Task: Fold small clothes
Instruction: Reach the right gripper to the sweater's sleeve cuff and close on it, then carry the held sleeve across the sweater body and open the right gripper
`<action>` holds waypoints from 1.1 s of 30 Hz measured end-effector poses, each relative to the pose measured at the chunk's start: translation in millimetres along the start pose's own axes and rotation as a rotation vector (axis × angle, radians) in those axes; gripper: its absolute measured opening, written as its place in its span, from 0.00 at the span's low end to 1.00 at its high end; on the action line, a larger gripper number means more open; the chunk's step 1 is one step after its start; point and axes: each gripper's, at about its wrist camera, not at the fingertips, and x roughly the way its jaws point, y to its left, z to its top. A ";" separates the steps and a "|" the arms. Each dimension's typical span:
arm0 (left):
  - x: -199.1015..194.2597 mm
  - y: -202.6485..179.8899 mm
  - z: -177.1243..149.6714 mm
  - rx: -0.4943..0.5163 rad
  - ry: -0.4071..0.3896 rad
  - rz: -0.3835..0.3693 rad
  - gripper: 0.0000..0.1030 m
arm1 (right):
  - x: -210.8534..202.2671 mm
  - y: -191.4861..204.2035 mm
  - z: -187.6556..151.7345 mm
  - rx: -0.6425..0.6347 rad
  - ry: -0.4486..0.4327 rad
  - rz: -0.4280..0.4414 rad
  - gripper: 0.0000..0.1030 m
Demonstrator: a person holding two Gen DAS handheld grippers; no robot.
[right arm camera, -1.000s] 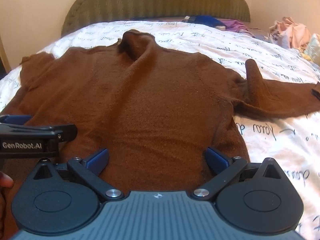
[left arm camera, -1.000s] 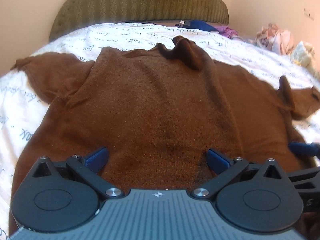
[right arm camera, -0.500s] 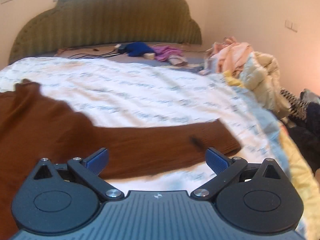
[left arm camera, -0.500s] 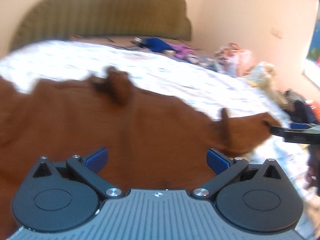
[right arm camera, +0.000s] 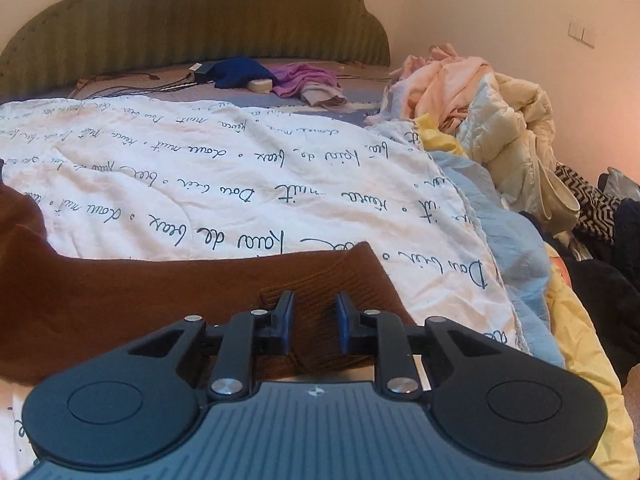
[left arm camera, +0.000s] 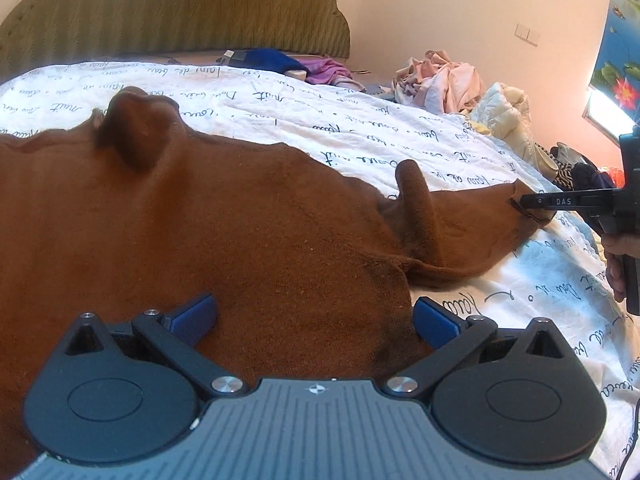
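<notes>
White bedsheet (right arm camera: 240, 168) carries looping black cursive all over, upside down from the camera; next to the brown sweater (right arm camera: 120, 300) sleeve cuff "Dou", "nuit" and "de" read, the rest is too scrawly. In the left wrist view, the right gripper (left arm camera: 520, 203) finger at that cuff bears white "DAS".

right claw (right arm camera: 313, 322) closing, sleeve cuff (right arm camera: 344, 276) between

Brown knit sweater (left arm camera: 240, 232) spread flat on bed (left arm camera: 360, 136)
</notes>
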 end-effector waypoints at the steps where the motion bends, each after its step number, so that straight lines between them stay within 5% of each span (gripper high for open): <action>1: -1.3 0.2 0.9 0.000 0.001 -0.002 1.00 | -0.7 1.6 0.8 -0.002 0.002 -0.001 0.30; 4: -3.0 0.7 1.8 0.002 0.002 0.003 1.00 | 0.9 7.0 1.7 -0.032 0.013 -0.011 0.71; 5: -2.1 0.1 1.7 0.007 0.005 0.005 1.00 | 3.8 9.1 0.9 -0.045 0.026 -0.022 0.73; 7: -1.8 0.1 1.6 0.009 0.004 0.005 1.00 | 6.9 9.9 -3.0 -0.053 0.047 0.004 0.63; 8: -1.8 0.2 1.7 0.006 0.003 0.003 1.00 | 9.9 10.1 -4.9 -0.060 0.057 -0.014 0.32; 10: -1.6 1.1 2.0 0.002 0.001 -0.001 1.00 | 12.7 1.9 -6.9 -0.004 0.067 -0.023 0.13; 16: -2.1 2.6 3.2 -0.004 0.004 -0.009 1.00 | -17.2 -8.1 7.6 0.075 -0.034 -0.025 0.08; 21: -5.4 34.3 27.7 -0.173 0.009 -0.164 1.00 | -60.5 3.9 42.4 0.180 -0.122 0.143 0.07; 28: 16.1 115.3 70.4 -0.571 0.122 -0.464 1.00 | -72.7 108.4 49.7 0.230 -0.139 0.491 0.07; 33: 45.0 128.6 76.3 -0.698 0.259 -0.664 1.00 | -32.8 204.4 20.0 0.124 -0.038 0.521 0.08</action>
